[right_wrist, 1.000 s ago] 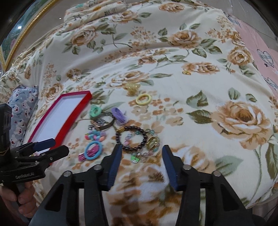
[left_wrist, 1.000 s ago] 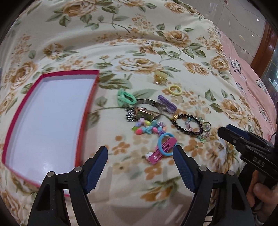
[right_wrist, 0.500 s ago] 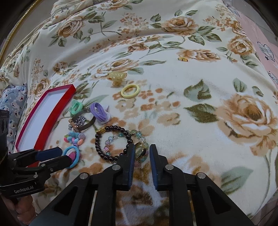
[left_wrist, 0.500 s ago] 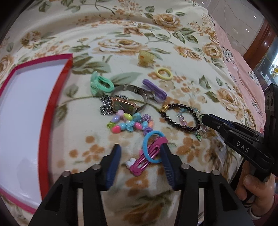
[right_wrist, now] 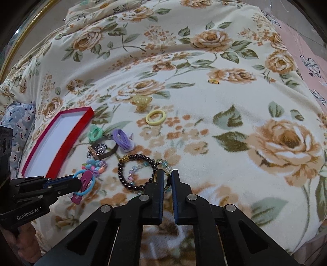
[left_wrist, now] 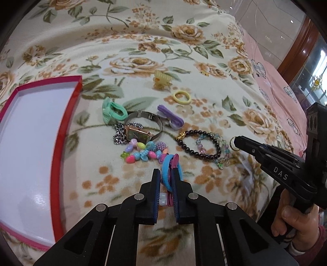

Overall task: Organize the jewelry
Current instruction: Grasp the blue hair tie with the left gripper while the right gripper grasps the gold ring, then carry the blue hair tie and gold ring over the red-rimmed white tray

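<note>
My left tongs (left_wrist: pixel 165 180) have just been closing and clench the blue tie (left_wrist: pixel 166 174) with the pink clip (left_wrist: pixel 174 161), the clip's lower end hidden. My right tongs (right_wrist: pixel 167 180), just closed, pinch a ring (right_wrist: pixel 166 180), half hidden; the left view shows it (left_wrist: pixel 232 141) better. Box (left_wrist: pixel 67 122) at 9 o'clock, bare blanket (right_wrist: pixel 204 122) at 12.

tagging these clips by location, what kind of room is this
Most likely a bedroom: the jewelry lies on a soft floral blanket that bulges like a bed, with a pink heart-print sheet beside it and a patterned pillow at the edge. Polished floor tiles show beyond.
</note>
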`<state>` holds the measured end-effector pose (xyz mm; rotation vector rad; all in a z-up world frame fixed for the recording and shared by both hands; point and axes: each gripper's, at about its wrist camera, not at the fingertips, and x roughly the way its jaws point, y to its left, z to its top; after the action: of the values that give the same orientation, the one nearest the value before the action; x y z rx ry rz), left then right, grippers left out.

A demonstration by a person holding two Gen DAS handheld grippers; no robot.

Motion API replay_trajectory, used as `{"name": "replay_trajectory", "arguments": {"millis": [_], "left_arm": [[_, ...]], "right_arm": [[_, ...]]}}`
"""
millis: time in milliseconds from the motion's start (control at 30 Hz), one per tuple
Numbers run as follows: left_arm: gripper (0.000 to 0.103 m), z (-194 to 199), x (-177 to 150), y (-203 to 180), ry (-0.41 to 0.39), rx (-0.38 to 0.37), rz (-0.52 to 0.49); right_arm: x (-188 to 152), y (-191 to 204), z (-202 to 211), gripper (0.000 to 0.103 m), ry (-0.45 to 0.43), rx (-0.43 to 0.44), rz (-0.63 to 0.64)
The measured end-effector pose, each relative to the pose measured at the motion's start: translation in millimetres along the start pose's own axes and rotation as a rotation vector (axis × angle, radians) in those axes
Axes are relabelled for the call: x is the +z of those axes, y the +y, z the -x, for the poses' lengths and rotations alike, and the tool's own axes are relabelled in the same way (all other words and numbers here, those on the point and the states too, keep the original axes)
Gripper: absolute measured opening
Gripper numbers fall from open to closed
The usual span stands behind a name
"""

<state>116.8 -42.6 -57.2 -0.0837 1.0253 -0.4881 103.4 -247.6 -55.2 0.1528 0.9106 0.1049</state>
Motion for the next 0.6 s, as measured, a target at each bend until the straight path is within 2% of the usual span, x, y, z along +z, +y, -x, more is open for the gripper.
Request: {"name": "replay_trajectory", "arguments": {"millis": [300,600], "left_arm": [[0.010,44.7,-12.5,17.9,-0.061,-0.010,0.041],[0.010,46.8,-27.1,36.7,-0.008,0.002,0.085]], "right_arm": [[1.3,24.5,8.7,0.006,-0.012,0.075,0.016],[-5.2,46.8,5.9,0.006,0.005,0.109,0.048]]}}
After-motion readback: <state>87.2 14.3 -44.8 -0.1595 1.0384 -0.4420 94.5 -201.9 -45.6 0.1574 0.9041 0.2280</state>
